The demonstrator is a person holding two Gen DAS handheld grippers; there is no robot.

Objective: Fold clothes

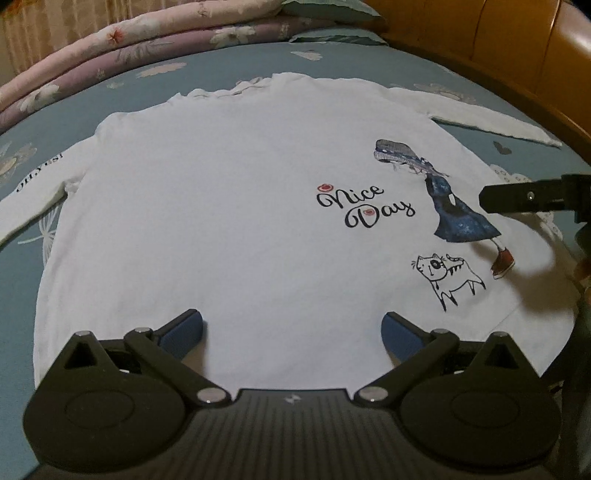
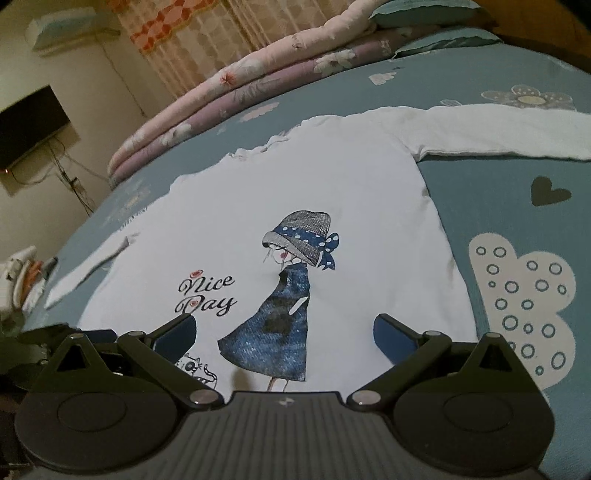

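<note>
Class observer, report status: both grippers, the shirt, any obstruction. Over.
Left gripper open, empty. Right gripper open, empty. White shirt flat on bed, sleeves out, unfolded. Nothing on it.

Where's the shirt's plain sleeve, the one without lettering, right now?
In the right wrist view the plain sleeve stretches out flat to the upper right on the blue bedsheet, just below the flower print and above the dark heart.

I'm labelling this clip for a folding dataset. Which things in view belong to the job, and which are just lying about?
Belongs to the job:
- white long-sleeved shirt, spread flat, print side up
- left gripper, fingers apart
- right gripper, fingers apart

Just lying about:
- folded floral quilts
- teal pillows
- small pile of clothes at the bed edge
- wall television
</note>
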